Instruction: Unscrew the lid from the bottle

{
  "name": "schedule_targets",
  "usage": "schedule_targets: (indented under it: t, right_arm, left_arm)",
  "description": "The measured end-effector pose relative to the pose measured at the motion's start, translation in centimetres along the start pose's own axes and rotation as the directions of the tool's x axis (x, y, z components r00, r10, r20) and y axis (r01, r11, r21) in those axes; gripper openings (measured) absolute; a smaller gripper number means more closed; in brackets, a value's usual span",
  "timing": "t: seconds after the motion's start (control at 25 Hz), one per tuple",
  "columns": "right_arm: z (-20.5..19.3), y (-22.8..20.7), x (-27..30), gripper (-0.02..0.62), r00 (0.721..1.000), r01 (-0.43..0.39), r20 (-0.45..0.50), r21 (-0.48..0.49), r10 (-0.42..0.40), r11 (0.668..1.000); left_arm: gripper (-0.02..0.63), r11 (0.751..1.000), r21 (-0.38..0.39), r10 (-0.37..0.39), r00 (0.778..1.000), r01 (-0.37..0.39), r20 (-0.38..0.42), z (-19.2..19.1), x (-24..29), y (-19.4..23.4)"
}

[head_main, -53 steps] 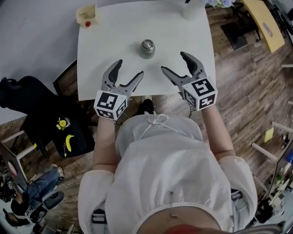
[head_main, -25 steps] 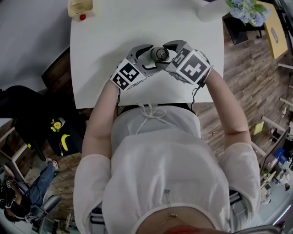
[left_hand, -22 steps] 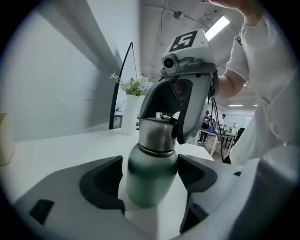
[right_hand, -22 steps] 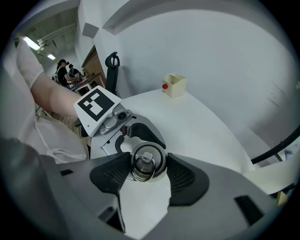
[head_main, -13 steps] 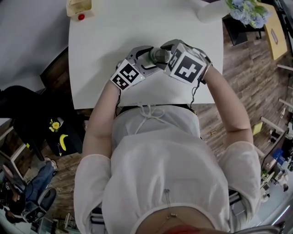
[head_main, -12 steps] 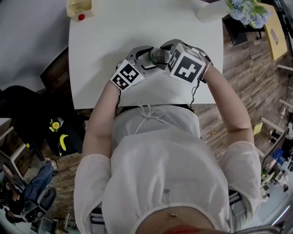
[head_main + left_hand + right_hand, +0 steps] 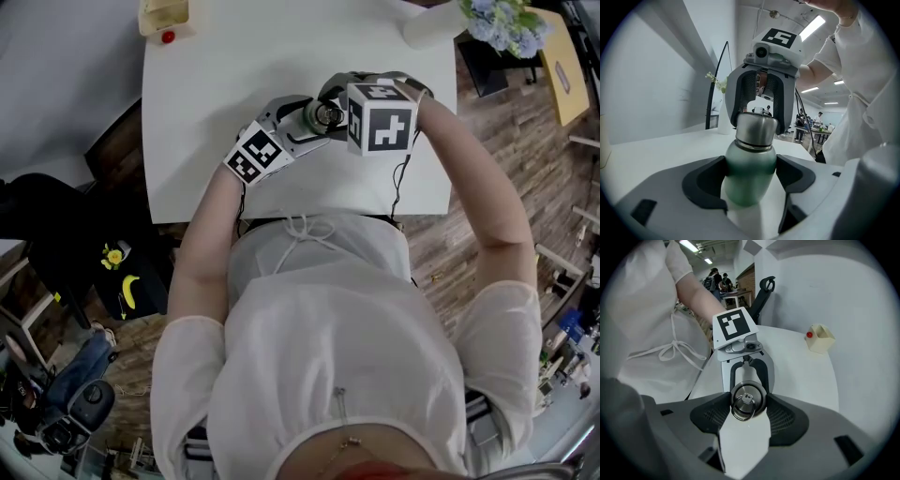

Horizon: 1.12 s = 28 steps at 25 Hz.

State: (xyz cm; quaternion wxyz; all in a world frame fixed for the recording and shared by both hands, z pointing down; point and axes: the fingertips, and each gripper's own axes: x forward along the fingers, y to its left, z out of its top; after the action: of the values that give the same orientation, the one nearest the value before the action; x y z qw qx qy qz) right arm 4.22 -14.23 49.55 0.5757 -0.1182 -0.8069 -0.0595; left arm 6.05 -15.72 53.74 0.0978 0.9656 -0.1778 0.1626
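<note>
Standing upright, green bottle (image 7: 749, 185) – left tongs (image 7: 751, 164) clamped on body, right tongs (image 7: 749, 407) pinching ring-topped silver lid (image 7: 742, 399)

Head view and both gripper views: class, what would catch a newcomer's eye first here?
A small green metal bottle stands on the white table, its body clamped by the left gripper. The right gripper grips its steel lid from above, ring handle facing that gripper's camera. Black-and-white marker cubes on both grippers stand out in the head view.
</note>
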Motion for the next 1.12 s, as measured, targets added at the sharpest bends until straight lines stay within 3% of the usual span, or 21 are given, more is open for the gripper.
schedule_targets:
  t: [0.12,0.2,0.28,0.36,0.52,0.64,0.72,0.96,1.04,1.12]
  right_arm:
    - [-0.2,-0.1,-0.1,0.253,1.000,0.016,0.015,0.002,-0.016,1.000]
    - [-0.3,-0.5,-0.5,0.276,0.998,0.047,0.048,0.079,-0.051,0.996]
    - [-0.2,-1.0,-1.2,0.340,0.991,0.066,0.100,0.205,-0.088,0.977]
    - [-0.1,-1.1,-1.7,0.353,0.984,0.065,0.136,0.338,-0.117,0.939]
    - [-0.5,-1.4,-1.5,0.324,0.981,0.083,0.104,0.529,-0.161,0.845]
    - [-0.7,-1.3,-1.2,0.295,0.985,0.087,0.063,0.634,-0.163,0.769]
    - [-1.6,-1.6,-1.1,0.278,0.985,0.129,0.004,0.658,-0.175,0.742]
    - [-1.4,-1.4,-0.3,0.242,0.990,0.087,0.017,0.693,-0.137,0.716]
    - [-1.3,-1.4,-0.3,0.242,0.991,0.090,0.010,0.670,-0.131,0.737]
    - [-1.6,-1.3,-0.4,0.241,0.993,0.107,-0.024,0.615,-0.117,0.781]
  left_arm:
    - [0.357,1.000,-0.004,0.000,1.000,0.000,-0.004,0.0,0.2,0.0]
    - [0.357,1.000,-0.002,-0.003,1.000,0.003,-0.010,-0.1,0.3,0.0]
    - [0.357,1.000,0.002,-0.007,1.000,0.007,-0.011,-0.1,0.4,0.1]
    - [0.357,1.000,-0.001,-0.011,1.000,0.011,-0.005,-0.1,0.4,0.0]
    - [0.359,1.000,-0.010,-0.014,1.000,0.014,-0.012,-0.1,0.3,-0.1]
    - [0.358,1.000,-0.013,-0.018,1.000,0.018,-0.009,0.1,0.4,-0.2]
    - [0.358,1.000,-0.012,-0.020,1.000,0.020,-0.009,0.1,0.4,-0.2]
    - [0.358,1.000,-0.009,-0.021,1.000,0.021,-0.010,-0.1,0.5,-0.1]
    - [0.357,1.000,-0.003,-0.022,1.000,0.022,-0.011,-0.1,0.5,-0.1]
    - [0.357,1.000,0.005,-0.021,1.000,0.021,-0.013,0.0,0.4,0.0]
